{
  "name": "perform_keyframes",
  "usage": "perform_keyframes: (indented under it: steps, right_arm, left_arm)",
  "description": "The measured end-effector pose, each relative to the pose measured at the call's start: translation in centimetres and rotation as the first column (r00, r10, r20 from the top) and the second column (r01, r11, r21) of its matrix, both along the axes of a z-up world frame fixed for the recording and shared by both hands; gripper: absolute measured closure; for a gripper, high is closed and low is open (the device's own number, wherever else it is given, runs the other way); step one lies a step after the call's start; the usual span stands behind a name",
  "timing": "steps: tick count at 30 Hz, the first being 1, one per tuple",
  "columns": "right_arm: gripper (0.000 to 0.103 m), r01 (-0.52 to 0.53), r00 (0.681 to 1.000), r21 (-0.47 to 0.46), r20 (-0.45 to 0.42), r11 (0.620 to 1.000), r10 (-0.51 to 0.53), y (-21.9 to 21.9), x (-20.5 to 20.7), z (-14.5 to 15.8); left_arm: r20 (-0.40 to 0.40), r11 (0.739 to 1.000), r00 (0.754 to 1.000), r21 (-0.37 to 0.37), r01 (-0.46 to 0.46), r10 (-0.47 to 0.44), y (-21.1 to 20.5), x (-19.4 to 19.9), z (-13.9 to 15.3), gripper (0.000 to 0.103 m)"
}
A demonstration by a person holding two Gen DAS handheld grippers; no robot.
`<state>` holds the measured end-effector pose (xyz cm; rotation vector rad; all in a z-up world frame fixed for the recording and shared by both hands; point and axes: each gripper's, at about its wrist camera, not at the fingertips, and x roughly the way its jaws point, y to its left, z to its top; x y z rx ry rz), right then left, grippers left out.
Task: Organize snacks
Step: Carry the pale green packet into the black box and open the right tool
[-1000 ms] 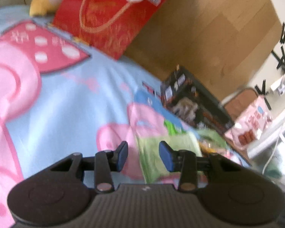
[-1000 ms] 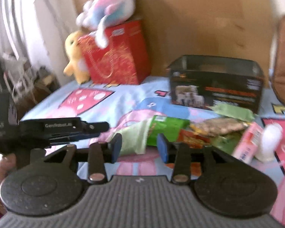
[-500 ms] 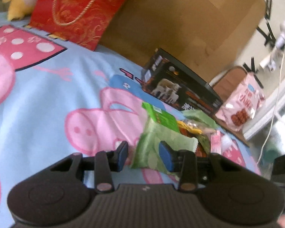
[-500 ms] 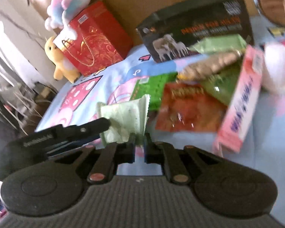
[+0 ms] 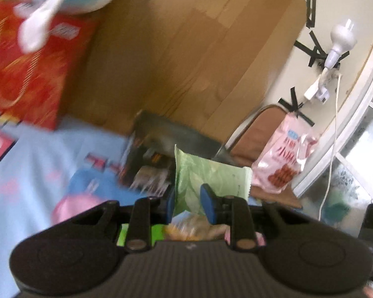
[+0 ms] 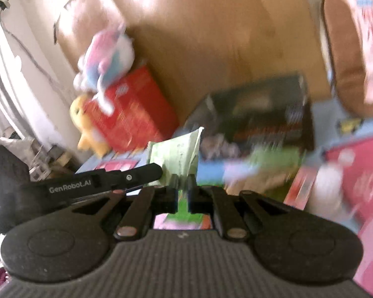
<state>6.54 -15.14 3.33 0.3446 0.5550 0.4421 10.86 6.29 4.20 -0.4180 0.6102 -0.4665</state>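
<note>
A pale green snack packet (image 5: pixel 206 176) is lifted off the bed, held between both grippers. My right gripper (image 6: pixel 184 181) is shut on the packet's lower edge (image 6: pixel 179 156). My left gripper (image 5: pixel 187 204) has its blue pads either side of the same packet, jaws narrowed on it. The left gripper's body (image 6: pixel 99 181) shows at the left of the right wrist view. A dark open box (image 5: pixel 161 144) stands behind the packet; it also shows in the right wrist view (image 6: pixel 266 114). More snack packets (image 6: pixel 273 159) lie blurred on the bed below.
A red gift bag (image 6: pixel 131 114) with plush toys (image 6: pixel 104 57) stands at the back left against a cardboard panel (image 5: pixel 186 49). A pink snack bag (image 5: pixel 283 156) rests on a brown chair at the right. The bedsheet (image 5: pixel 37 168) is blue with pink pigs.
The right gripper, shut on the green packet, has lifted it off the bed toward the dark box. The left gripper has risen with it and narrowed onto the packet. Both views are motion-blurred.
</note>
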Motion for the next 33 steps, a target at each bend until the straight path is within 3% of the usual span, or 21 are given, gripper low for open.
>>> perform_keyframes:
  steps: [7,9,11,12,16,18,20,22,25,29,33]
  right_arm:
    - [0.093,0.118,0.992,-0.074,0.042,0.99,-0.115,-2.0,6.1,1.3]
    - [0.087,0.129,0.991,-0.134,0.054,0.983,-0.123,-2.1,7.7,1.0]
    - [0.075,0.192,0.981,-0.218,0.078,0.957,-0.179,-2.5,8.7,0.8]
    - [0.065,0.225,0.974,-0.215,0.086,0.95,-0.211,-3.3,8.7,0.6]
    - [0.063,0.307,0.952,-0.068,0.031,0.949,-0.305,-8.6,6.7,-0.9]
    - [0.063,0.356,0.934,-0.046,-0.018,0.933,-0.357,-10.8,5.9,-2.3]
    - [0.063,0.382,0.917,0.005,-0.122,0.924,-0.379,-12.6,5.8,-4.5]
    - [0.063,0.372,0.91,0.065,-0.223,0.926,-0.35,-13.2,6.1,-6.6]
    - [0.063,0.321,0.917,0.119,-0.286,0.94,-0.277,-11.9,6.7,-8.4]
    - [0.063,0.232,0.941,0.178,-0.291,0.956,-0.174,-8.4,6.8,-8.8]
    - [0.062,0.112,0.963,0.098,-0.255,0.989,-0.084,-4.7,5.2,-8.3]
  left_arm:
    - [0.011,0.999,1.0,0.044,0.006,-0.006,-4.9,6.8,0.6,0.078]
    - [-0.001,0.996,1.0,0.088,-0.028,0.028,-5.8,8.0,0.1,0.074]
    - [-0.019,0.996,0.999,0.085,-0.038,0.04,-5.6,8.0,-0.3,0.074]
    - [-0.007,0.997,1.0,0.065,-0.03,0.031,-5.1,7.3,-0.5,0.074]
    - [0.045,0.989,0.995,0.112,-0.095,0.091,-2.3,4.3,-1.8,0.071]
    - [0.027,0.981,0.99,0.134,-0.138,0.136,-0.6,3.6,-2.8,0.071]
    - [-0.025,0.977,0.985,0.133,-0.168,0.173,0.9,3.4,-4.2,0.071]
    - [-0.103,0.975,0.975,0.122,-0.184,0.197,2.0,3.2,-5.7,0.071]
    - [-0.166,0.975,0.965,0.118,-0.186,0.204,2.6,2.5,-7.2,0.071]
    - [-0.172,0.983,0.971,0.101,-0.152,0.168,2.1,1.1,-7.5,0.071]
    - [-0.16,0.987,0.976,0.096,-0.131,0.145,1.5,-0.6,-7.5,0.07]
